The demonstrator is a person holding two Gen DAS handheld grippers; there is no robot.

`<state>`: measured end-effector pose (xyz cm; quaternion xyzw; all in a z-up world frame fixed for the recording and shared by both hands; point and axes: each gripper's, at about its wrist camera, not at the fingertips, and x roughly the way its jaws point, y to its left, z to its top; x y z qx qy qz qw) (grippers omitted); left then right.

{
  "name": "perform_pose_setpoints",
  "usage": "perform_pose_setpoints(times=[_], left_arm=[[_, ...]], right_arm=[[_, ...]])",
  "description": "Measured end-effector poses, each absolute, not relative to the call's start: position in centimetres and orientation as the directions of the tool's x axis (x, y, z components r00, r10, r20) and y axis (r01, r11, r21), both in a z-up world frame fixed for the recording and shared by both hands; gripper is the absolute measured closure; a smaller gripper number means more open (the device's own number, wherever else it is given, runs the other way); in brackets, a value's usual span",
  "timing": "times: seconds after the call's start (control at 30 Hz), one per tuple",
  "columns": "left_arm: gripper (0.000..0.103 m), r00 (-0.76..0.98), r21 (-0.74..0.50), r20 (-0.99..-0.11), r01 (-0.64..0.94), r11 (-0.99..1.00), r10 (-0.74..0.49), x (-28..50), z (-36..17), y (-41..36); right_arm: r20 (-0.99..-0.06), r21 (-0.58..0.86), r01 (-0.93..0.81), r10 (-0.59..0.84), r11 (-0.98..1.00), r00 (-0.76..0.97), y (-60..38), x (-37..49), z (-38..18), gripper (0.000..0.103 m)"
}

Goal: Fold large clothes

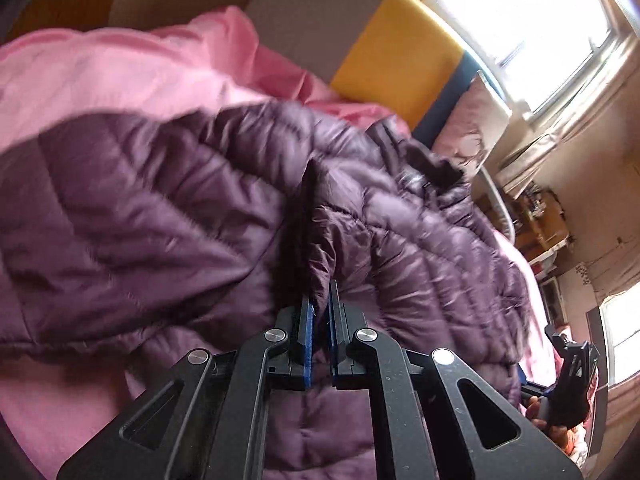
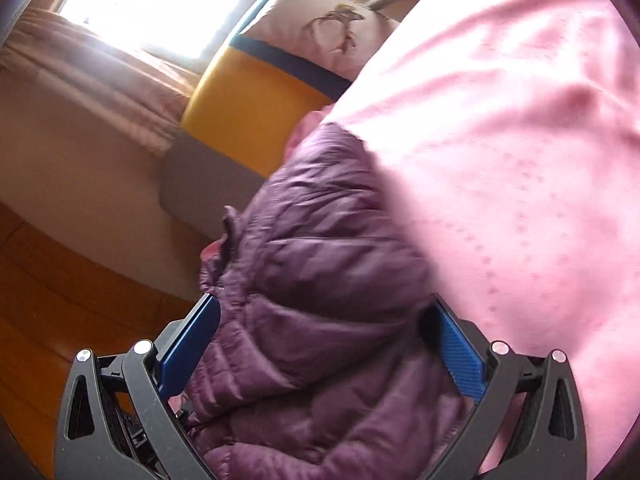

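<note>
A purple quilted down jacket (image 1: 168, 208) lies on a pink bed sheet (image 1: 100, 76). My left gripper (image 1: 321, 300) is shut on a lifted fold of the jacket, the cloth pinched between its blue pads. In the right wrist view the jacket (image 2: 320, 280) bulges between the wide-apart blue fingers (image 2: 460, 356) of my right gripper (image 2: 324, 312), which is open around it. The right gripper also shows at the far right of the left wrist view (image 1: 568, 380).
The pink sheet (image 2: 500, 120) covers the bed. A yellow and blue headboard cushion (image 1: 396, 56) and a patterned pillow (image 1: 468, 128) stand at the bed's end under a bright window (image 1: 528, 12). Orange wood floor (image 2: 60, 280) lies beside the bed.
</note>
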<state>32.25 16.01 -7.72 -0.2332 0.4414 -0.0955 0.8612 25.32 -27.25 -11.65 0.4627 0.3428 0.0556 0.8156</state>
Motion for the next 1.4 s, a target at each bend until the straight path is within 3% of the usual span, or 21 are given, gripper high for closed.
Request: perform_pose_setpoints(times=[0.17,0.4,0.53,0.63,0.7,0.87,1.07,1.23,1.4], left_arm=[[0.098,0.598,-0.494,-0.708,-0.038,0.869,-0.377,32.3,-7.9,16.2],[0.098,0.635,-0.451,-0.685,0.015,0.893,-0.357,31.8,-6.4,15.2],[0.098,0.641,-0.414,-0.69,0.032,0.91,-0.337,32.1,-6.1,14.8],[0.098,0.627,-0.379,-0.713,0.032,0.925,-0.314,32.3,-7.1,14.6],[0.097,0.607,-0.377,-0.728,0.037,0.926,-0.32,32.4,-8.2,14.3],[0.092,0.601,-0.389,-0.733,0.014,0.921,-0.318,32.7,-9.3,14.4],[0.064,0.7,-0.368,-0.675,-0.048,0.929,-0.231,30.2,-5.5,15.7],[0.063,0.719,-0.367,-0.635,0.041,0.929,-0.282,31.7,-3.0,14.2],[0.063,0.66,-0.354,-0.681,0.083,0.931,-0.318,35.8,-4.2,11.7]], right_arm=[[-0.598,0.653,0.219,0.316,0.725,0.737,-26.9,23.5,-8.3,0.002],[-0.624,0.4,0.015,0.26,0.916,0.737,-20.9,26.4,-3.2,0.002],[-0.704,0.305,0.012,0.217,0.952,0.676,-18.0,31.2,-5.0,0.002],[-0.789,0.2,0.117,0.089,0.973,0.607,-18.6,33.3,-8.6,0.002],[-0.828,0.201,0.158,0.081,0.967,0.554,-19.4,34.0,-10.9,0.002],[-0.826,0.154,0.157,0.04,0.976,0.563,-18.8,33.8,-12.2,0.002],[-0.824,0.148,0.155,0.035,0.977,0.566,-18.7,33.7,-12.2,0.002],[-0.825,0.129,0.155,0.02,0.979,0.565,-18.6,33.6,-12.2,0.002],[-0.825,0.125,0.153,0.017,0.98,0.565,-18.5,33.8,-12.2,0.002]])
